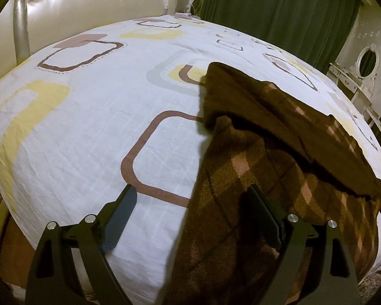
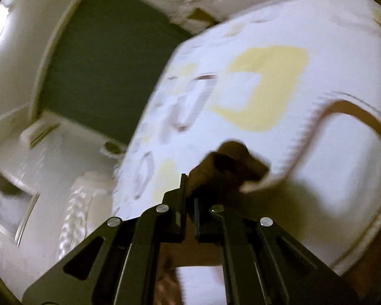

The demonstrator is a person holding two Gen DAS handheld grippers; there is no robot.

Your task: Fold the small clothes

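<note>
Your right wrist view is motion-blurred; the garment [image 2: 231, 167] beyond the right gripper [image 2: 189, 203] shows no pattern.

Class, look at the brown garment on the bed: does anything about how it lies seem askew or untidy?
Yes. The brown checked garment lies skewed on the bedsheet, its top edge flopped over unevenly, near edge trailing off the bed.

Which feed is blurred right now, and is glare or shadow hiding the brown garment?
Right wrist view: heavy motion blur smears the bedsheet and the brown garment pinched in the right gripper. Left wrist view: sharp, fisheye-bowed, no glare; the garment is dark, swallowing one finger of the open left gripper.
</note>
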